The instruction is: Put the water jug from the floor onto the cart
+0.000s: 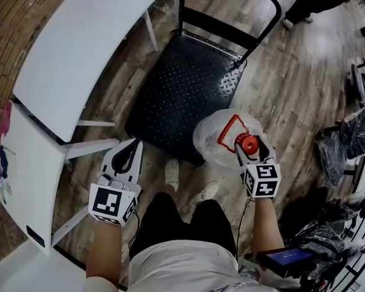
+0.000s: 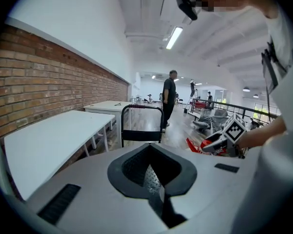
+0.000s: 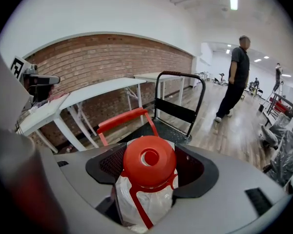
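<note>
My right gripper [image 1: 248, 145] clamps the neck of the clear plastic water jug [image 1: 216, 135], just under its red cap, at the near corner of the black perforated cart [image 1: 188, 84]. It looks heavy and slick-sided, so the neck is the surest hold. My left gripper [image 1: 132, 148] hangs closed and empty.

The left gripper [image 1: 131, 151] and right gripper [image 1: 247, 141] are pale grey with black jaw linings and black-and-white marker cubes [image 1: 112, 202]; the person wears a pale shirt [image 1: 182, 269], dark trousers [image 1: 164, 221] and white shoes [image 1: 171, 173].
</note>
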`<state>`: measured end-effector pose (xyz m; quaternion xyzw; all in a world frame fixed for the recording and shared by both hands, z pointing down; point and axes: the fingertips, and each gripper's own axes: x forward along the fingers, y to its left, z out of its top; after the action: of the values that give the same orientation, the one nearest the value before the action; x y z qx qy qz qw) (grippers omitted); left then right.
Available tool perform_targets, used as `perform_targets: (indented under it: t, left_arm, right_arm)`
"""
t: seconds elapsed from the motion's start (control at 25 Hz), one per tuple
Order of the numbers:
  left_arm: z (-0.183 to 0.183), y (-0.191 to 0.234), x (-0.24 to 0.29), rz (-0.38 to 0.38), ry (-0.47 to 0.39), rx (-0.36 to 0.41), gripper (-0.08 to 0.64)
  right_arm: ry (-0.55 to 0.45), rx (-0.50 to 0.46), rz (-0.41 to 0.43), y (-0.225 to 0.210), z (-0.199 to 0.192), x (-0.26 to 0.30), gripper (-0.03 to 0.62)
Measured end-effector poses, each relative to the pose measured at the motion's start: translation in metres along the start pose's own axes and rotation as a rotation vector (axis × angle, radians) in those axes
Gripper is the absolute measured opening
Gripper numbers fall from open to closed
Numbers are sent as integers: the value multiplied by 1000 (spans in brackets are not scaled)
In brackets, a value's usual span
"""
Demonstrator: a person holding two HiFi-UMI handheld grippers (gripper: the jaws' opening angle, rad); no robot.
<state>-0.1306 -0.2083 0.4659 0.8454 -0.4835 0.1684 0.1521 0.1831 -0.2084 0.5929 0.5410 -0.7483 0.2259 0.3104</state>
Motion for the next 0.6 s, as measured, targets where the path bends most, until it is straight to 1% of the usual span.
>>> perform_targets:
  t: [0.16, 0.36, 0.6]
  left_arm:
    - [-12, 28, -19, 42, 12, -24, 2]
    - [-29, 59, -38, 96, 27, -64, 0]
    - [-42, 82, -50, 138, 36, -99, 0]
  right_arm:
    - [16, -28, 57, 39, 3, 44, 312]
    - [27, -85, 119, 84, 9, 90, 312]
    - [66, -155, 161, 120, 10, 129, 311]
